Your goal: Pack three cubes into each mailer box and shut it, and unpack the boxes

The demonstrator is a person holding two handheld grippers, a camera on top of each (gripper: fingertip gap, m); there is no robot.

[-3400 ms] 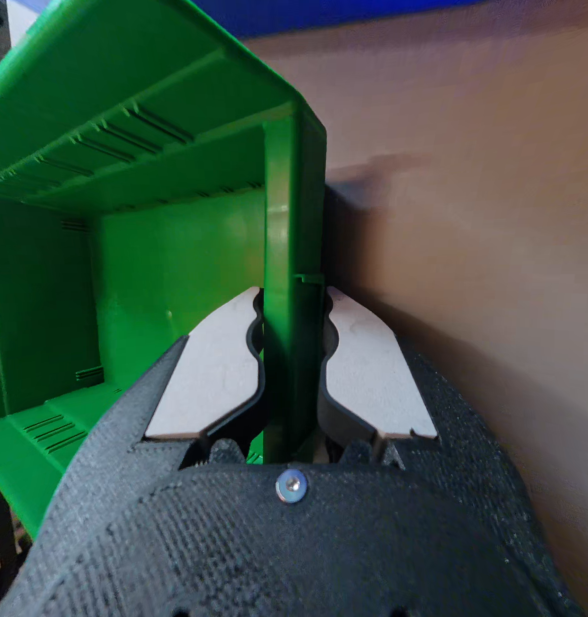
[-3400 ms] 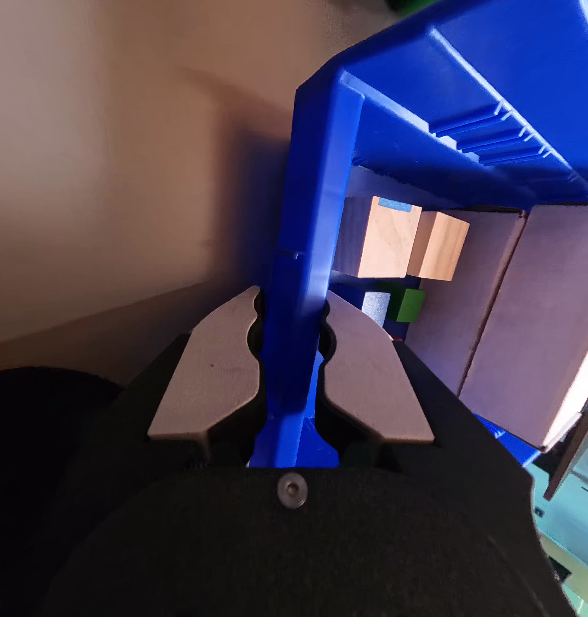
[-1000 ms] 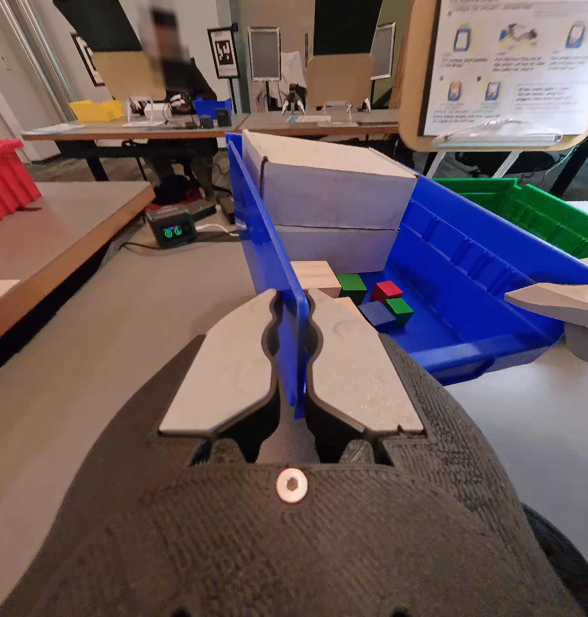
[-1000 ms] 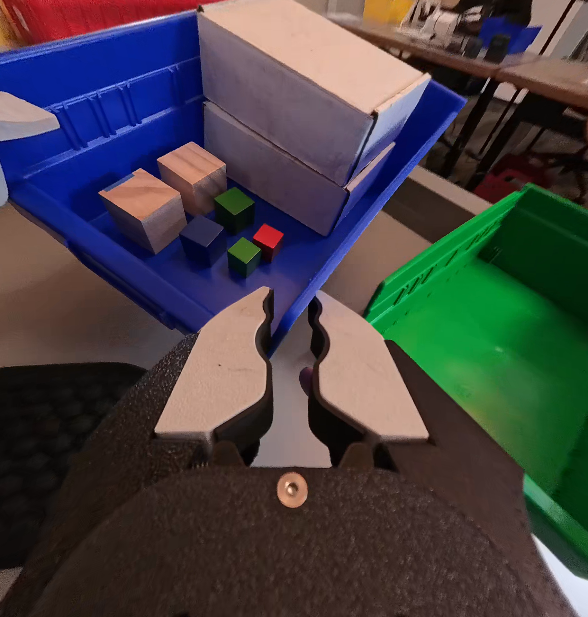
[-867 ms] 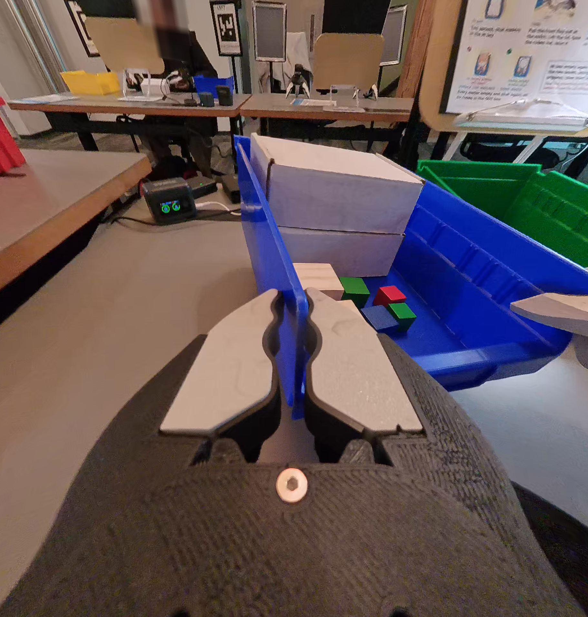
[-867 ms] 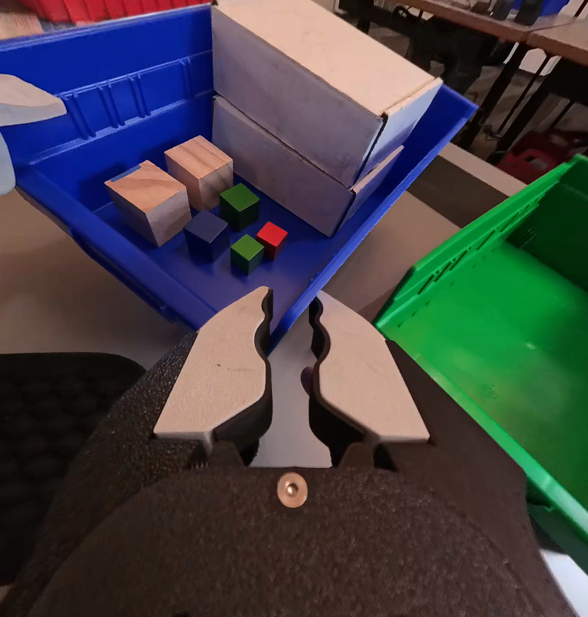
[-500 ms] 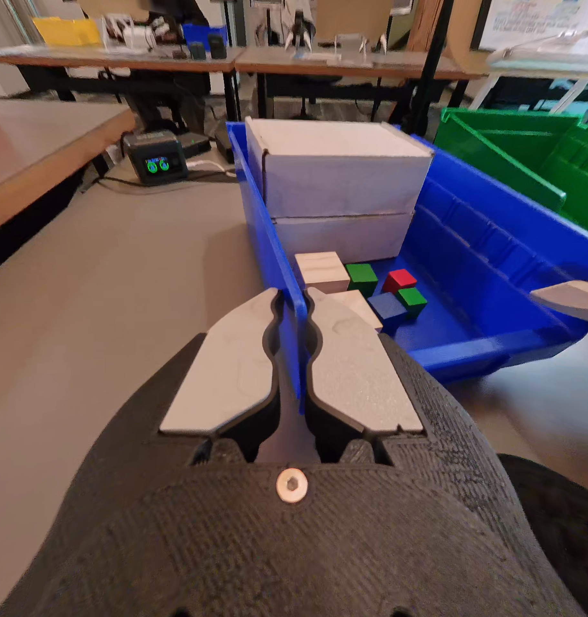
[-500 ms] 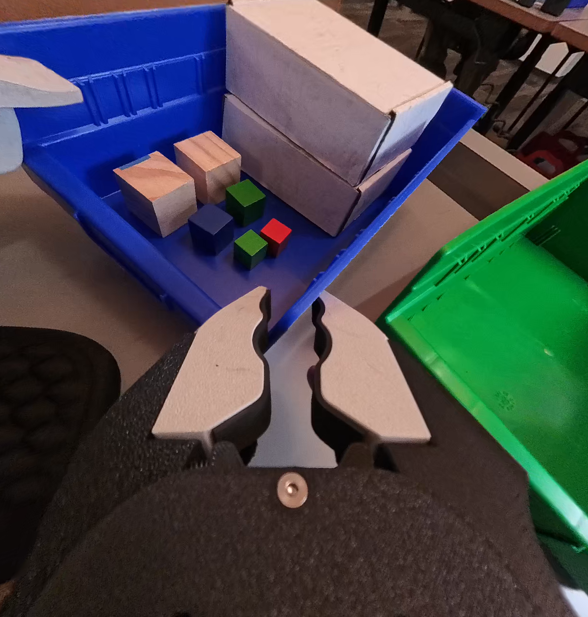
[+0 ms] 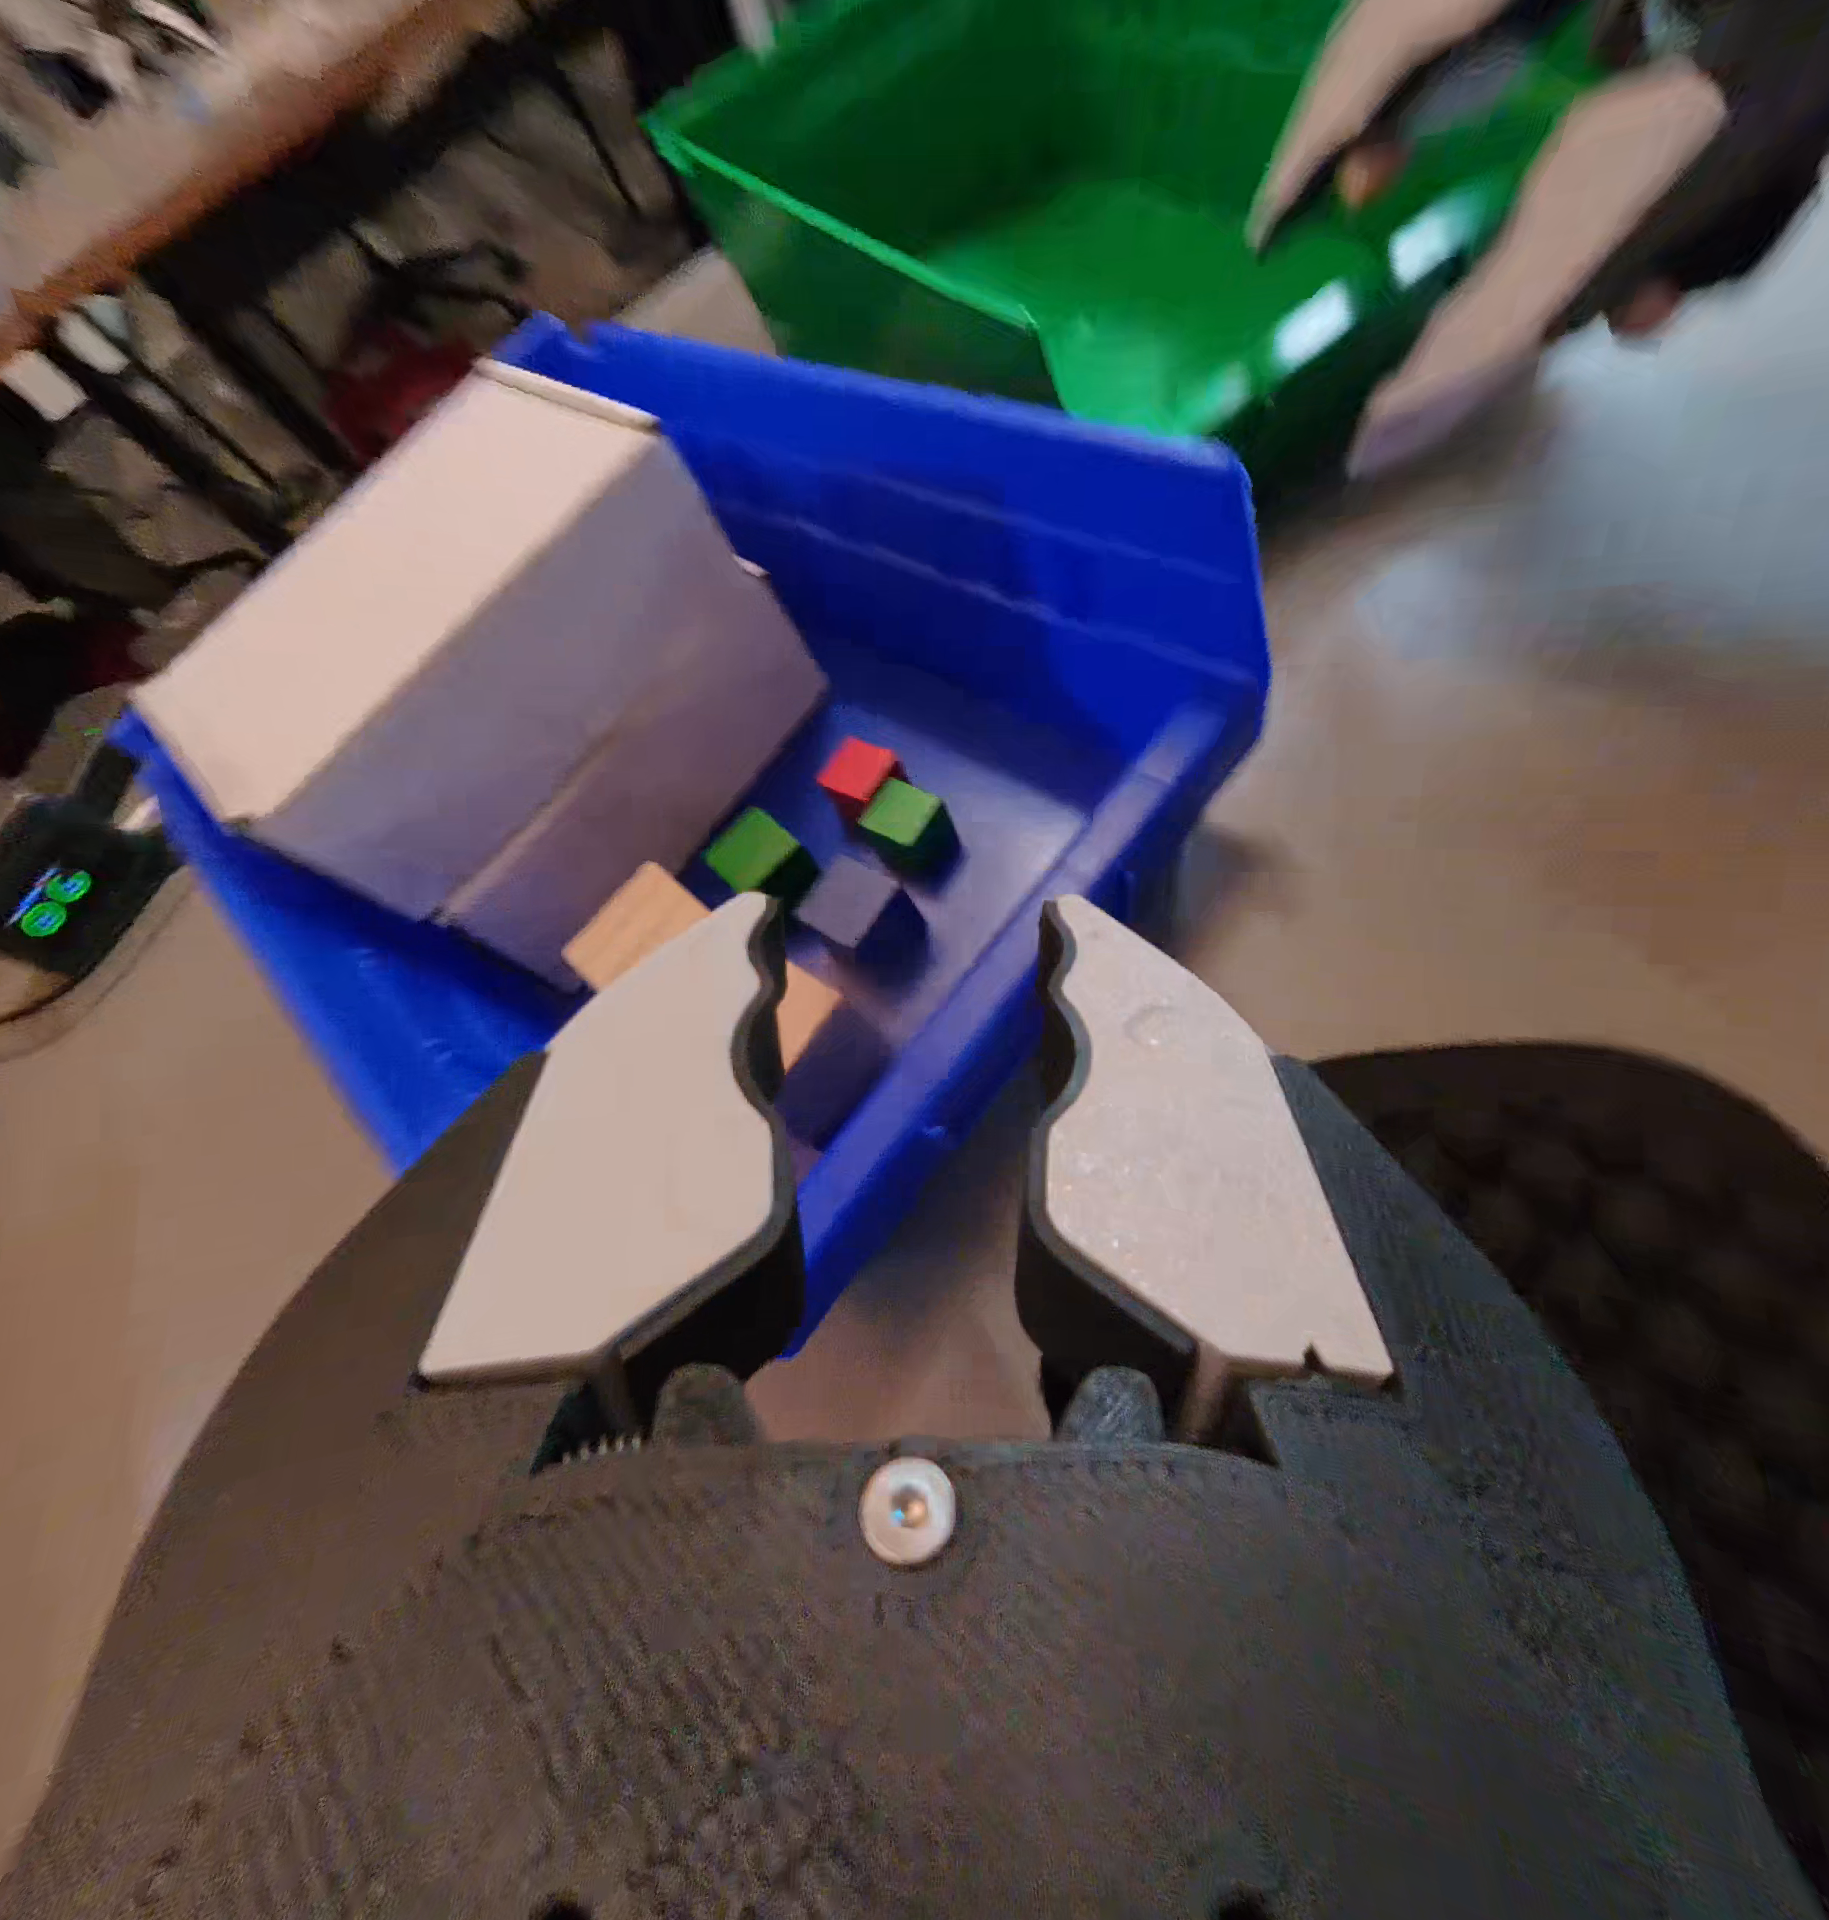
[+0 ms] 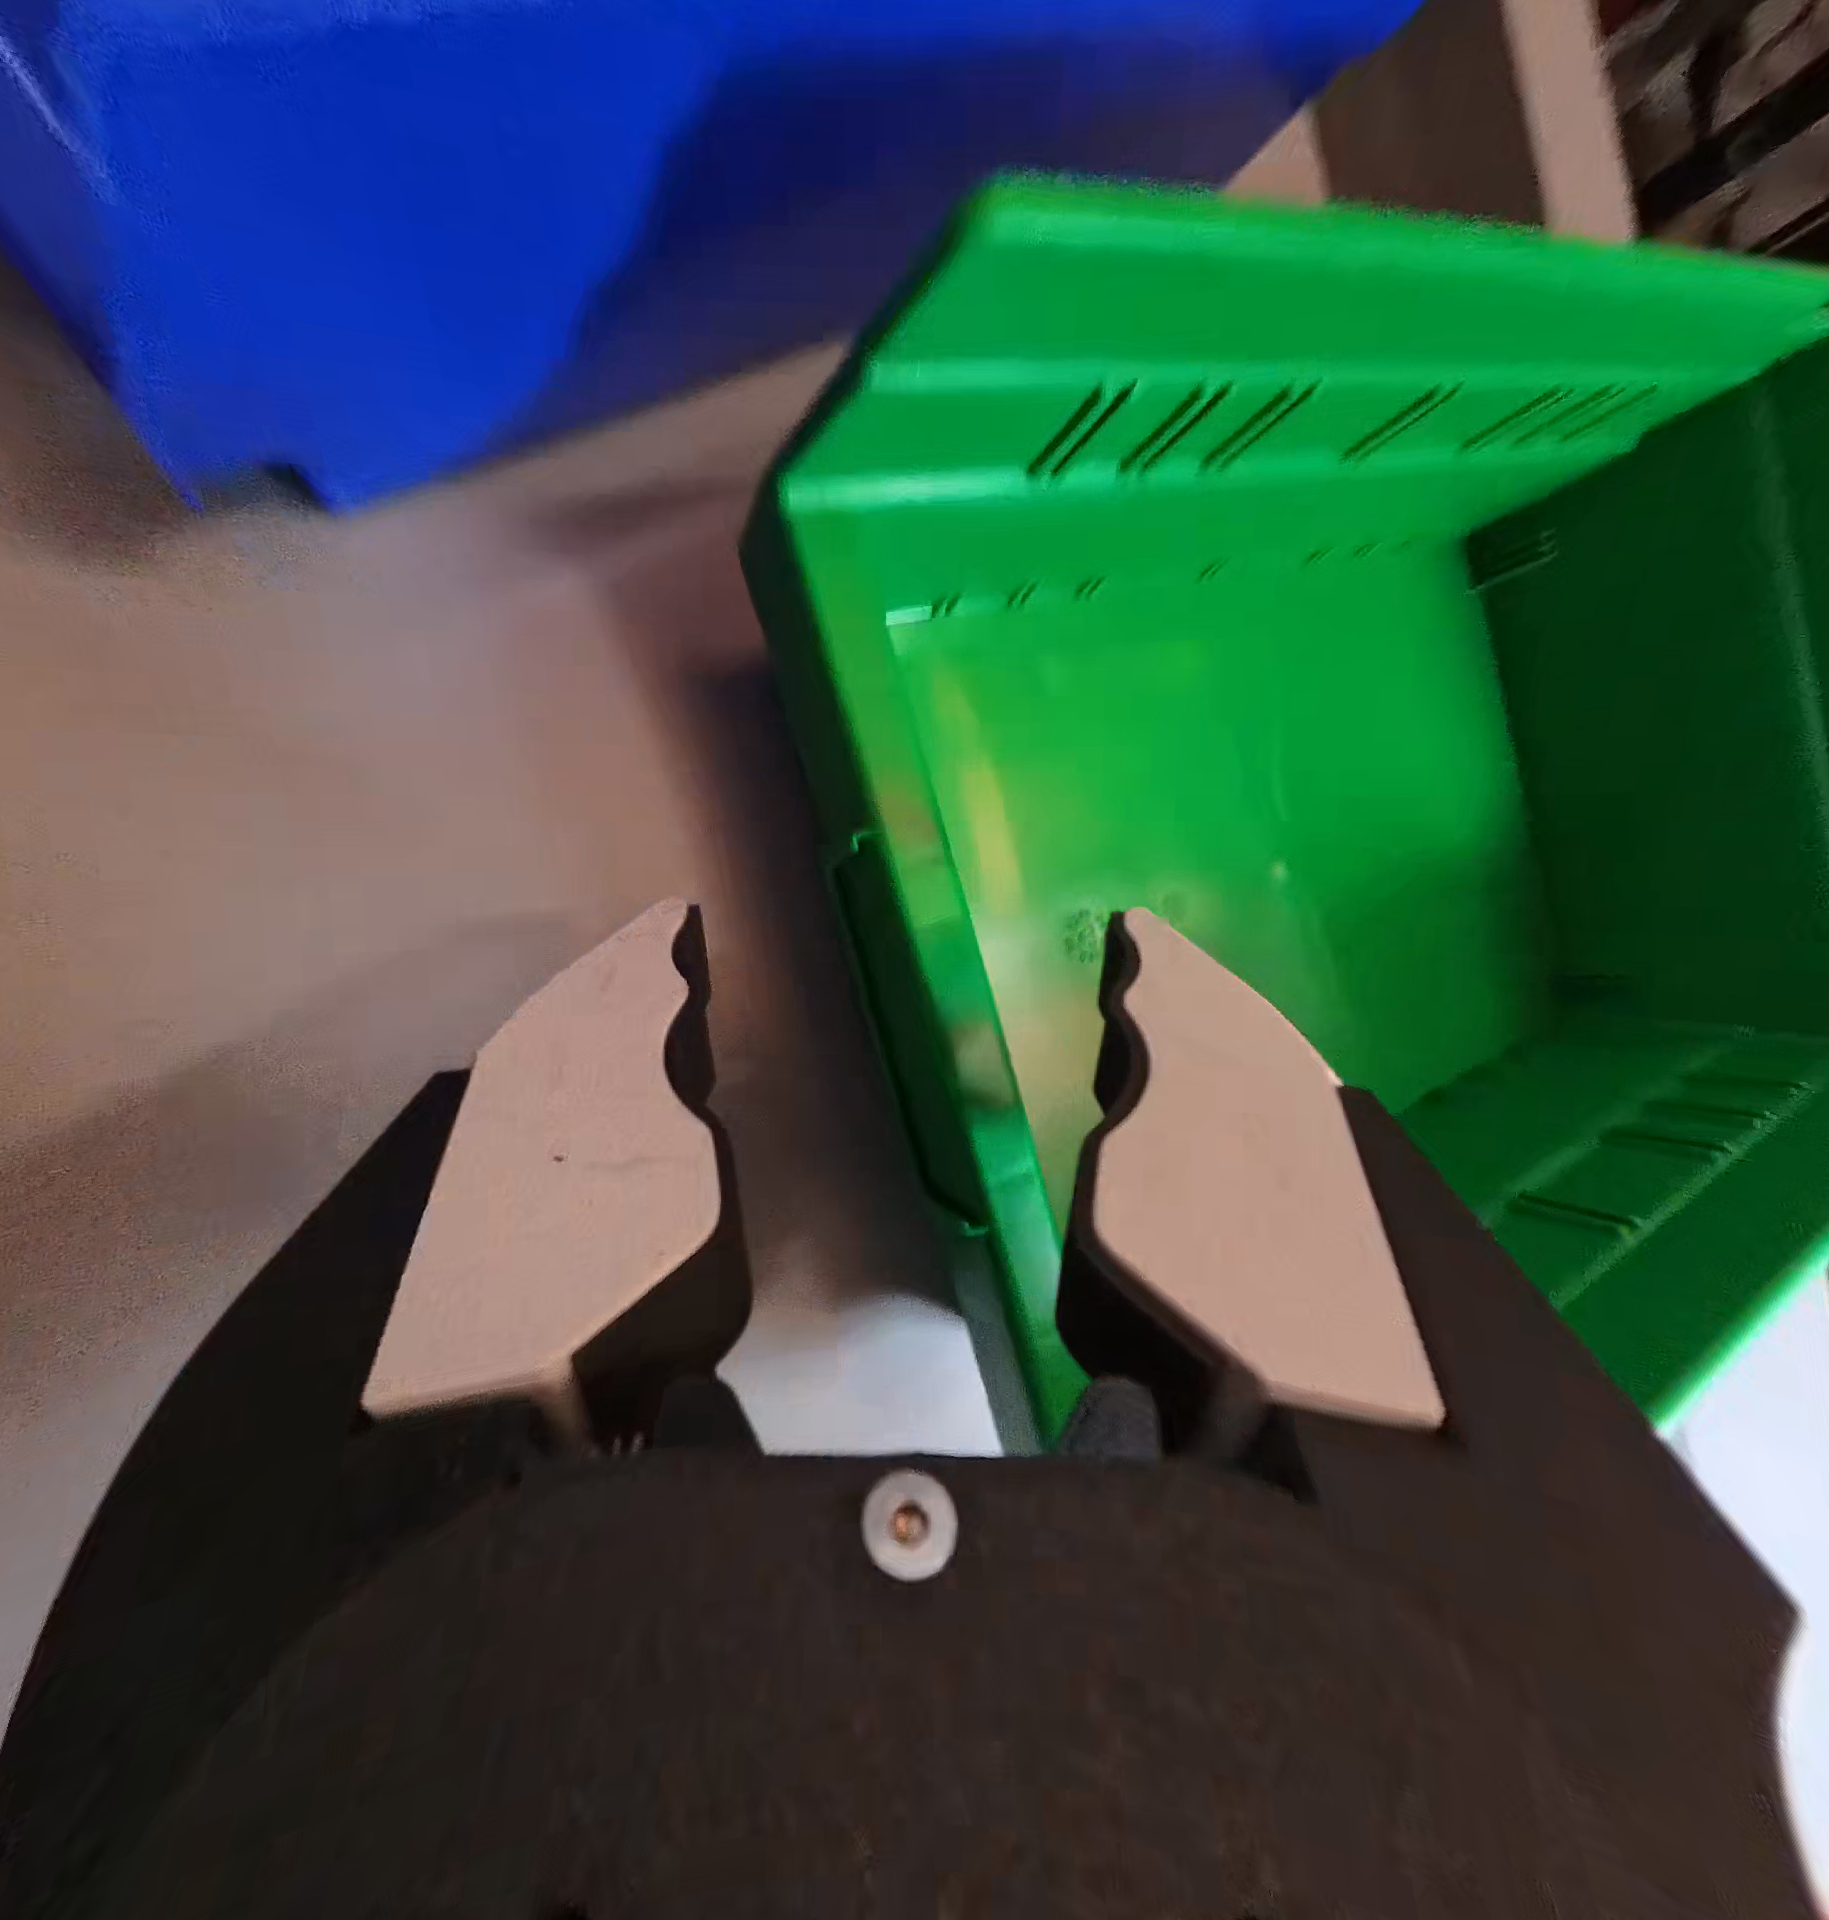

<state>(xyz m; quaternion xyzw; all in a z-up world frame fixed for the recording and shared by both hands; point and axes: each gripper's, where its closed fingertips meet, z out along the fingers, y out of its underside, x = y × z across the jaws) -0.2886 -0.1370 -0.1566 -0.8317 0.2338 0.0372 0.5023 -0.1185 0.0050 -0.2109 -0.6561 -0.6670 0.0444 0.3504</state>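
Note:
The blue bin (image 9: 941,540) holds two stacked white mailer boxes (image 9: 453,623), both shut. Beside them are two wooden cubes (image 9: 635,925), two green cubes (image 9: 754,847), a red cube (image 9: 858,767) and a dark blue cube (image 9: 848,899). My left gripper (image 9: 905,914) is open and empty, just over the bin's near corner. My right gripper (image 10: 899,920) is open, and the near wall of the empty green bin (image 10: 1253,727) stands between its jaws, ungripped. It also shows in the left wrist view (image 9: 1305,353), over the green bin (image 9: 993,156).
The blue bin (image 10: 370,208) lies left of the green one, with bare tabletop between. A black mat (image 9: 1616,1247) lies at the right. A black device with green lights (image 9: 48,899) sits off the table at the left. Both views are motion-blurred. My hands' fingertips stand some 25 cm from each other. The red cube (image 9: 858,767) sits 12 cm or so from the ends of my left fingers.
My left gripper has let go of the blue bin's wall and opened. My right gripper has opened and swung right to the green bin's wall.

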